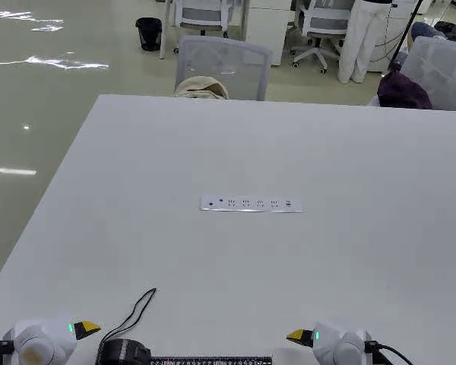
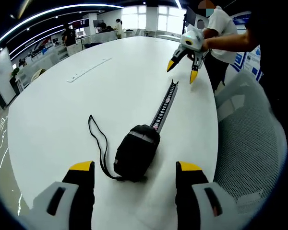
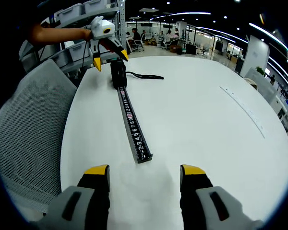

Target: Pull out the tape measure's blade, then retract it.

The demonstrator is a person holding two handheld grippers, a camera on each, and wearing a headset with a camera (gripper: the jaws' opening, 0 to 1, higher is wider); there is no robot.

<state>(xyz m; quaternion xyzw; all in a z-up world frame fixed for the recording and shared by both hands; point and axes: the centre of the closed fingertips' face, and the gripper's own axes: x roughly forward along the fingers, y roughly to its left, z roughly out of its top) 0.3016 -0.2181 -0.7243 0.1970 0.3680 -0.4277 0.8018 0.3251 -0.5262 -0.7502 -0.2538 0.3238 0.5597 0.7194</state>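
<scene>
Both the left claw (image 2: 134,166) and right claw (image 3: 145,169) gape apart over the white office table (image 1: 289,152).

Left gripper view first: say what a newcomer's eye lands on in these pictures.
The black tape measure lies on the white table just ahead of the open left gripper, its blade drawn out flat toward the open right gripper. Farther up the table lies a white power strip.
</scene>
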